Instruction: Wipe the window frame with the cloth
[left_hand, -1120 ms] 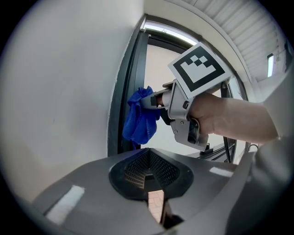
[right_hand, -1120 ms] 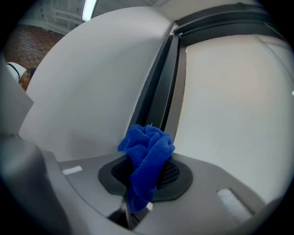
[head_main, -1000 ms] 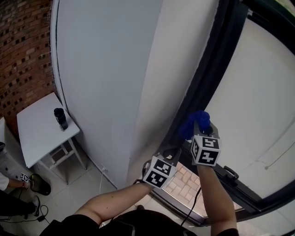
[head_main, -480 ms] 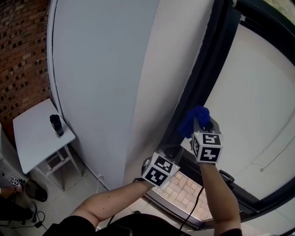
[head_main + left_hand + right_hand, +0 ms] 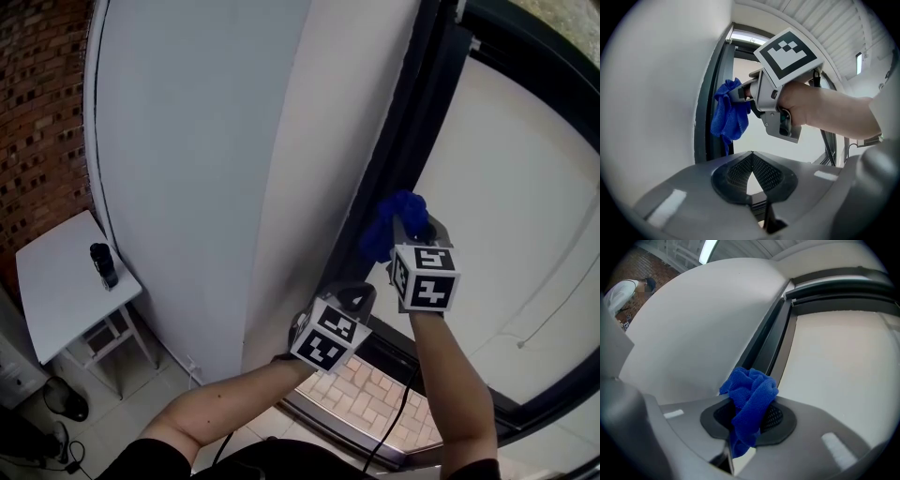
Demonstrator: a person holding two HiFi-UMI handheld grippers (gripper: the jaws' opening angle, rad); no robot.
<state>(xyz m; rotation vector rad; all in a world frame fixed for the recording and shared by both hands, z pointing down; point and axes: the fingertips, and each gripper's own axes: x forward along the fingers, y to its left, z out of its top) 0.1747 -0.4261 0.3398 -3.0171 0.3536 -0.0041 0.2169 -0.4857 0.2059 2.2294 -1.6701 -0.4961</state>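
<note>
A crumpled blue cloth (image 5: 394, 223) is pressed against the dark upright window frame (image 5: 412, 112), between the white wall and the pale pane. My right gripper (image 5: 405, 234) is shut on the cloth (image 5: 751, 397), which bulges out above the jaws; the frame (image 5: 771, 343) runs away just beyond it. My left gripper (image 5: 352, 298) hangs lower and to the left, close to the wall's edge, shut with nothing between its jaws. In the left gripper view the cloth (image 5: 730, 115) hangs from the right gripper (image 5: 743, 93) against the frame (image 5: 705, 122).
A white wall panel (image 5: 206, 141) fills the left. Far below stand a small white table (image 5: 56, 300) with a black bottle (image 5: 101, 265), beside a brick wall (image 5: 37, 103). The lower sill (image 5: 394, 352) has brick paving beneath. A person (image 5: 621, 290) shows far off.
My right gripper has slid a little up the frame with the cloth. The left gripper rose with it, and the head view has swung so the table sits further left.
</note>
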